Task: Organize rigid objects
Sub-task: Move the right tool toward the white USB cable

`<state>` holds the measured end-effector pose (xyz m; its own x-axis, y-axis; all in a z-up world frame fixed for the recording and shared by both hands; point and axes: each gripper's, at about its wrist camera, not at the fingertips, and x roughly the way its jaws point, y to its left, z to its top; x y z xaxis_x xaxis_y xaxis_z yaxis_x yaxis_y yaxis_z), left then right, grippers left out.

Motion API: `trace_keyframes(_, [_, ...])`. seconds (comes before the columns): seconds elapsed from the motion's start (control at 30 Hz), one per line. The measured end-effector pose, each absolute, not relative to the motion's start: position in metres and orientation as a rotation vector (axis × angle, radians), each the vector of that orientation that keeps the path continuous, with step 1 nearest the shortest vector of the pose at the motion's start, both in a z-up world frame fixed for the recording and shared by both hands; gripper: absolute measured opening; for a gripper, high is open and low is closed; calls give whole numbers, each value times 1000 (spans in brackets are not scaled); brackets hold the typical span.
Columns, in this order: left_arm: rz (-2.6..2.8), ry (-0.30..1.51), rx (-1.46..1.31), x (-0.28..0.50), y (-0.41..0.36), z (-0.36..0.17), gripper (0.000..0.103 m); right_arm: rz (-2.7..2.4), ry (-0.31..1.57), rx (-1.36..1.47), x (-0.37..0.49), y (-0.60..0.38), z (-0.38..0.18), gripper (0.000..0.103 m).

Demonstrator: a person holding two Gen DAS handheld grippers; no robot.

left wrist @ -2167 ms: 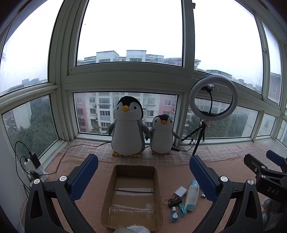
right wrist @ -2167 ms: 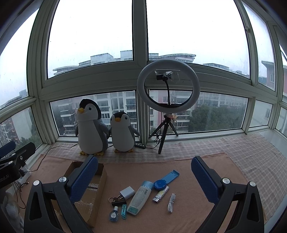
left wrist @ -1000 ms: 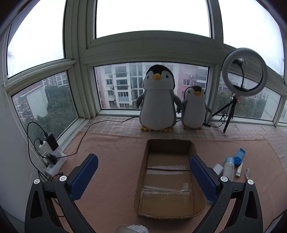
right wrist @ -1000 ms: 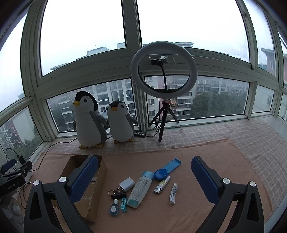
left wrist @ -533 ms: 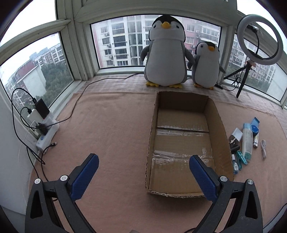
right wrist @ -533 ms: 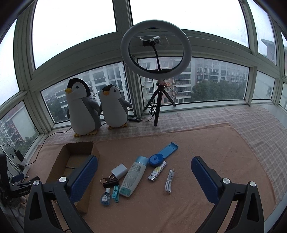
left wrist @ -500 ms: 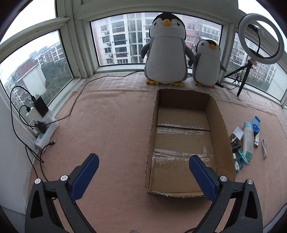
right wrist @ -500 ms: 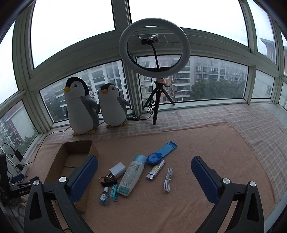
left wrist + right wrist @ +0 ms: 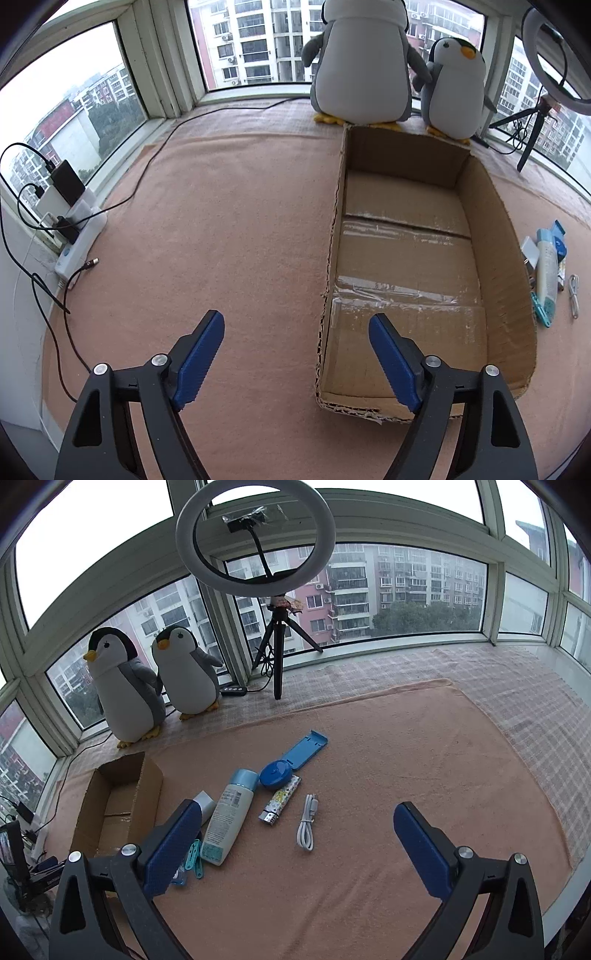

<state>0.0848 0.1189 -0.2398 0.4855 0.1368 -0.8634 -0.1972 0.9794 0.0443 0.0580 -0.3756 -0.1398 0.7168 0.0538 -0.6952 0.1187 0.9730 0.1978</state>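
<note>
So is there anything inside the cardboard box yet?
No, the cardboard box shows only its bare taped bottom, and the bottle and other small things lie on the mat beside it.

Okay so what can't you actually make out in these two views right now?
- Right wrist view: the white charger and teal clips are partly hidden behind the right gripper.
- Right wrist view: print on the lotion bottle is too small to read.
- Left wrist view: the big penguin's head is cut off by the top edge.
</note>
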Motion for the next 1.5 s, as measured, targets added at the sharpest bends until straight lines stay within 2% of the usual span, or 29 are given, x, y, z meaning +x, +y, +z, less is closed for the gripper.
trace_keyframes(0.33, [202, 1100, -67, 95, 123, -258, 69, -33, 836, 237, 71, -381, -162, 103])
trace_keyframes(0.5, [198, 1134, -71, 98, 125, -270, 49, -35, 878, 211, 85, -381, -174, 102])
trace_keyframes(0.7, [187, 1142, -89, 98, 127, -277, 41, -47, 929, 166, 105, -380, -188, 94])
trace_keyframes(0.9, [175, 1150, -88, 100, 126, -281, 40, -33, 1013, 140, 127, -377, -211, 80])
trace_keyframes(0.97, [174, 1152, -93, 99, 125, -282, 40, -36, 1050, 127, 137, -377, -222, 69])
trace_keyframes(1.07, [172, 1153, -91, 99, 124, -282, 40, -29, 1107, 127, 149, -376, -238, 59])
trace_keyframes(1.2, [169, 1152, -93, 99, 124, -283, 40, -28, 1147, 117, 158, -374, -250, 57])
trace_keyframes(1.5, [170, 1145, -87, 98, 124, -284, 40, -31, 1191, 78, 171, -369, -264, 45])
